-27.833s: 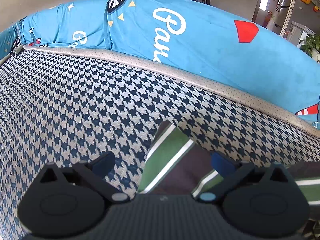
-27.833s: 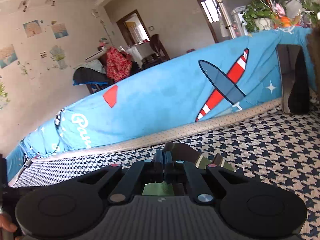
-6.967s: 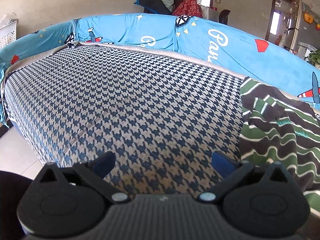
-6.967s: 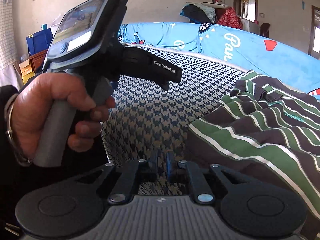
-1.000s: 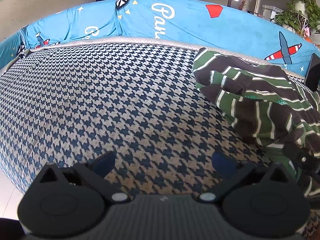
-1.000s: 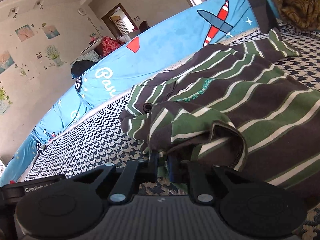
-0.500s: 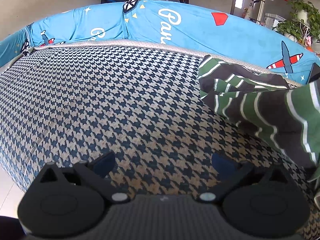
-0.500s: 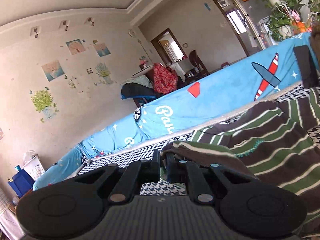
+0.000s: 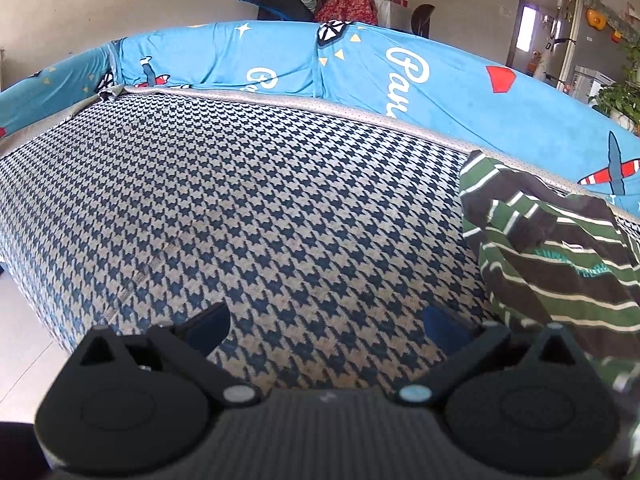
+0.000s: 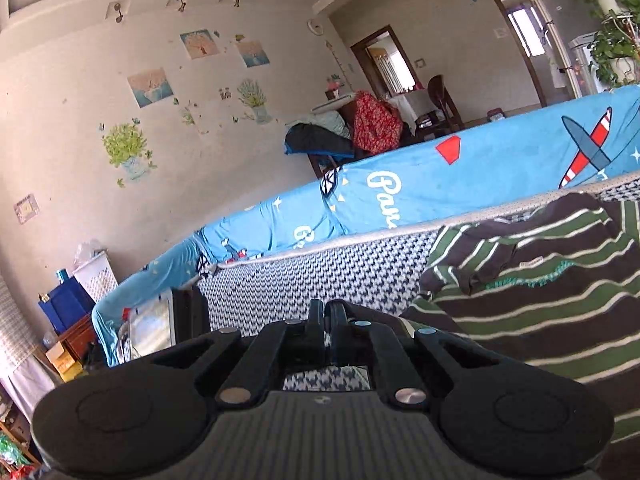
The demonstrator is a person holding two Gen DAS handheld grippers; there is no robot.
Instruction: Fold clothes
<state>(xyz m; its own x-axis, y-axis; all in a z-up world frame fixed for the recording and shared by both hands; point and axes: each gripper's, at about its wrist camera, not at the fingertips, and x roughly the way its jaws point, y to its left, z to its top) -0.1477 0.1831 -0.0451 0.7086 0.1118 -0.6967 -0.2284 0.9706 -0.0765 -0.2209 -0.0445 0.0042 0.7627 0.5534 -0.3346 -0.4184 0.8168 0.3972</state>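
A green, brown and white striped shirt (image 9: 560, 248) lies crumpled on the right part of a houndstooth mattress (image 9: 240, 200). My left gripper (image 9: 326, 324) hangs open above bare mattress, left of the shirt, with nothing between its fingers. In the right wrist view the shirt (image 10: 540, 292) fills the right side. My right gripper (image 10: 327, 318) has its jaws closing tight, almost touching, with the shirt's near edge pinched between them and lifted off the mattress (image 10: 300, 280). The fabric at the fingertips is partly hidden.
A blue cartoon-print padded wall (image 9: 440, 92) runs along the mattress's far edge. The mattress's near-left edge drops to tiled floor (image 9: 20, 340). The body of the left hand-held device (image 10: 172, 320) shows at the left. A white basket (image 10: 96, 276) and blue box (image 10: 68, 304) stand by the wall.
My right gripper has risen and tilted up, carrying the shirt's edge off the mattress. The left gripper has moved left and away, so the shirt now sits farther right in its view.
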